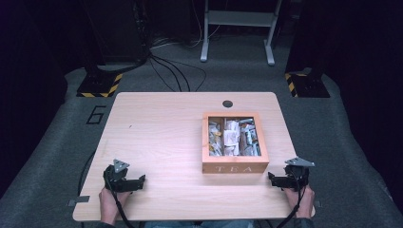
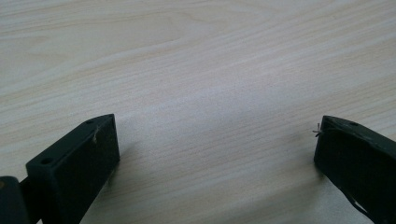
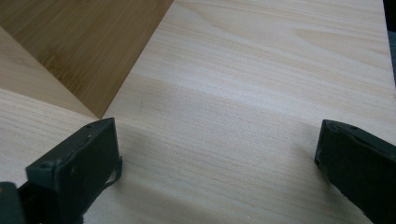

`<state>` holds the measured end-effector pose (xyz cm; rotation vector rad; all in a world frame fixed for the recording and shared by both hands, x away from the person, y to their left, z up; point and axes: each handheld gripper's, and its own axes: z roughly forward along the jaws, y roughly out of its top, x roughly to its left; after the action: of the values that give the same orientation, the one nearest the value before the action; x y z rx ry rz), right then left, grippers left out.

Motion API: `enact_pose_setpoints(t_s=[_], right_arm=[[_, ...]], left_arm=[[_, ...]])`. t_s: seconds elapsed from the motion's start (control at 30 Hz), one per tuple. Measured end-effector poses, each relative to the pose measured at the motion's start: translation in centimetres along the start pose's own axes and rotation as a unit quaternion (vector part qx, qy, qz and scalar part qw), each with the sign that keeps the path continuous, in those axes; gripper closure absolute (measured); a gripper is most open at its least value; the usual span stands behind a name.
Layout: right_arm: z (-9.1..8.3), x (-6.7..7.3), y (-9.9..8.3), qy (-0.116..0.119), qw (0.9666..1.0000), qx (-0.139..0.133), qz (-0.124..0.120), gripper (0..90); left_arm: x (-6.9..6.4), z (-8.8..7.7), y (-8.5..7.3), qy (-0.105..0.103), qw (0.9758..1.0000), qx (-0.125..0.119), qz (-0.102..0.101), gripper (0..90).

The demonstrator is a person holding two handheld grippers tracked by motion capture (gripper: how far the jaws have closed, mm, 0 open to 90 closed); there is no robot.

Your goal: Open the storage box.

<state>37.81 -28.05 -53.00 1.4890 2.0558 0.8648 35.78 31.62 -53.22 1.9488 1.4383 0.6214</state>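
A wooden box (image 1: 235, 167) lettered TEA stands right of the table's middle, its lid off, with several tea bags (image 1: 232, 137) in its compartments. My left gripper (image 1: 139, 182) rests on the table near the front left corner, held by a hand, jaws wide apart with nothing between them; its own view has the left gripper (image 2: 215, 135) over bare wood. My right gripper (image 1: 272, 178) lies near the front right corner, just right of the box, also open and holding nothing. In the right gripper view the box's corner (image 3: 93, 51) rises at upper left beyond the right gripper (image 3: 217, 140).
The light wooden table (image 1: 157, 137) has a dark round hole (image 1: 227, 103) near its far edge. Around it is grey carpet with cables (image 1: 171, 71), a white frame's legs (image 1: 237, 28) at the back, and yellow-black striped bases (image 1: 100, 85) at either side.
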Motion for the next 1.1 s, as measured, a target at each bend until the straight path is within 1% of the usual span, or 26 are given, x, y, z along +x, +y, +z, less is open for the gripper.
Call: enact_pose_setpoints(t_s=[0.03,0.07,0.1,0.17,0.2,0.27,0.3,0.33,0.37,0.4,0.43,0.47,0.57,0.6,0.63,0.67,0.7,0.73,0.8,0.87,0.9,0.93,0.97,1.0,1.07,1.1], right_arm=[[0.0,0.0,0.0,0.000,1.0000,0.000,0.000,0.0],[0.0,0.0,0.0,0.000,1.0000,0.000,0.000,0.0],[0.0,0.0,0.0,0.000,1.0000,0.000,0.000,0.0],[0.0,0.0,0.0,0.000,1.0000,0.000,0.000,0.0],[0.0,0.0,0.0,0.000,1.0000,0.000,0.000,0.0],[0.0,0.0,0.0,0.000,1.0000,0.000,0.000,0.0],[0.0,0.0,0.0,0.000,1.0000,0.001,0.000,0.0],[0.0,0.0,0.0,0.000,1.0000,0.001,0.000,0.0],[0.0,0.0,0.0,0.000,1.0000,0.001,0.000,0.0],[0.0,0.0,0.0,0.000,1.0000,0.001,0.000,0.0],[0.0,0.0,0.0,0.000,1.0000,-0.001,0.001,0.0],[0.0,0.0,0.0,0.000,1.0000,-0.001,0.001,0.0],[0.0,0.0,0.0,0.000,1.0000,-0.001,0.001,0.0],[0.0,0.0,0.0,0.000,1.0000,-0.001,0.002,0.0],[0.0,0.0,0.0,0.000,1.0000,-0.001,0.002,0.0],[0.0,0.0,0.0,0.000,1.0000,-0.001,0.002,0.0],[0.0,0.0,0.0,-0.001,1.0000,-0.001,0.002,0.0],[0.0,0.0,0.0,-0.001,1.0000,-0.001,0.002,0.0],[0.0,0.0,0.0,-0.001,1.0000,-0.001,0.002,0.0],[0.0,0.0,0.0,-0.001,1.0000,-0.001,0.002,0.0],[0.0,0.0,0.0,-0.001,1.0000,-0.001,0.002,0.0],[0.0,0.0,0.0,-0.001,1.0000,-0.001,0.002,0.0],[0.0,0.0,0.0,-0.001,1.0000,-0.001,0.002,0.0],[0.0,0.0,0.0,-0.001,1.0000,-0.001,0.002,0.0],[-0.1,0.0,0.0,-0.001,1.0000,0.000,0.001,0.3],[-0.1,0.0,0.0,-0.001,1.0000,0.000,0.001,0.3]], left_arm=[[0.0,0.0,0.0,0.000,1.0000,0.000,0.000,0.0],[-0.2,0.0,0.0,0.003,0.9999,-0.004,0.009,0.0],[-0.2,0.0,0.0,0.003,0.9999,-0.004,0.009,0.0],[-0.3,0.0,0.0,-0.002,0.9999,-0.006,0.014,0.0],[-0.3,-0.1,0.1,-0.008,0.9998,-0.004,0.015,0.0],[-0.4,-0.1,0.2,-0.009,0.9998,-0.008,0.013,0.0],[-0.8,-0.3,0.5,-0.017,0.9996,-0.017,0.014,0.0],[-0.8,-0.3,0.5,-0.017,0.9996,-0.017,0.014,0.0],[-1.1,-0.6,1.0,-0.035,0.9992,-0.017,0.012,0.0],[-1.1,-0.6,1.0,-0.035,0.9992,-0.017,0.012,0.0],[-1.3,-0.6,1.2,-0.042,0.9988,-0.022,0.012,0.0],[-1.6,-0.8,1.6,-0.055,0.9981,-0.026,0.010,0.0],[-1.9,-0.9,1.9,-0.063,0.9974,-0.034,0.011,0.0],[-2.2,-1.0,2.3,-0.073,0.9964,-0.041,0.012,0.0],[-2.2,-1.0,2.3,-0.073,0.9964,-0.041,0.012,0.0],[-2.4,-1.0,2.5,-0.081,0.9957,-0.043,0.011,0.0],[-2.7,-1.1,2.9,-0.095,0.9943,-0.048,0.008,0.0],[-2.7,-1.1,2.9,-0.095,0.9943,-0.048,0.008,0.0],[-3.3,-1.2,3.5,-0.110,0.9925,-0.052,0.012,0.0],[-3.8,-1.2,3.9,-0.113,0.9916,-0.060,0.017,0.0],[-4.0,-1.2,4.1,-0.119,0.9908,-0.060,0.021,0.0],[-4.0,-1.2,4.1,-0.119,0.9908,-0.060,0.021,0.0],[-4.3,-1.2,4.3,-0.123,0.9902,-0.062,0.023,0.0],[-4.9,-1.2,4.8,-0.131,0.9886,-0.067,0.033,0.0],[-5.6,-1.1,5.2,-0.136,0.9873,-0.071,0.040,0.0],[-5.6,-1.1,5.2,-0.136,0.9873,-0.071,0.040,0.0]])
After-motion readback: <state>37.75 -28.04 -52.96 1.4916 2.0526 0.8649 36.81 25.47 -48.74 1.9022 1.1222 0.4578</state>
